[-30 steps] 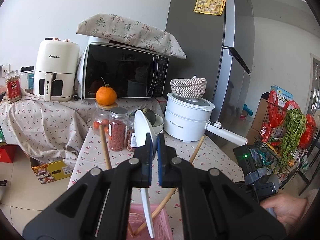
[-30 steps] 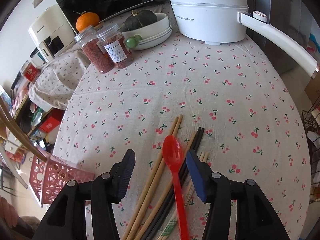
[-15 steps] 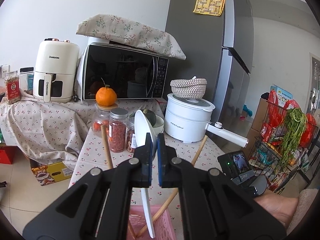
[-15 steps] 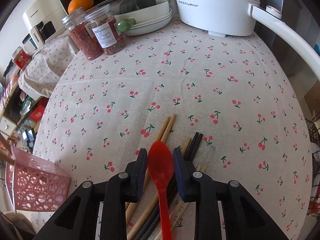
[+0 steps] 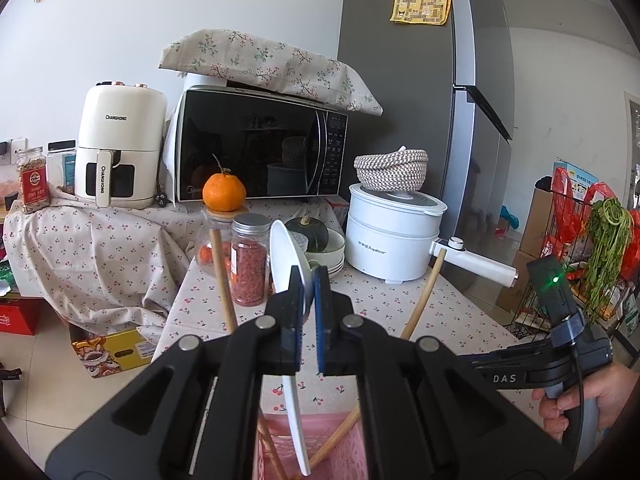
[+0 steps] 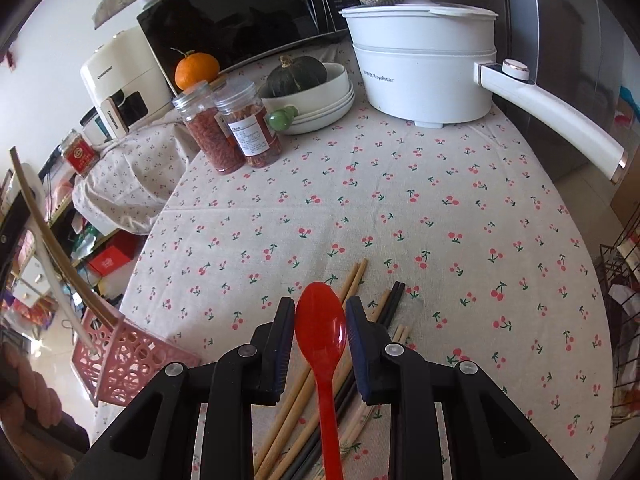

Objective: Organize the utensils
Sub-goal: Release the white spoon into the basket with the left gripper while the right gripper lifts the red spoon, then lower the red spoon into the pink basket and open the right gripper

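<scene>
Three utensils, two wooden sticks [image 5: 222,276] and a white plastic spoon [image 5: 286,258], already stand in our pink perforated basket [image 6: 120,360], which the shut left gripper [image 5: 307,286] pinches at its rim, while our right gripper [image 6: 320,320], jaws just closed, grips the red plastic spoon [image 6: 322,328], leaving chopsticks [image 6: 372,312] on the cloth at one o'clock.

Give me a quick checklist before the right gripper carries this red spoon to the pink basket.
1. Red spoon between the right gripper's jaws, which have just been closing: ok.
2. Spoon lifted clear of the chopsticks beneath: cannot tell.
3. Tablecloth between spoon and pink basket bare: ok.
4. Basket has room beside the white spoon: ok.
</scene>
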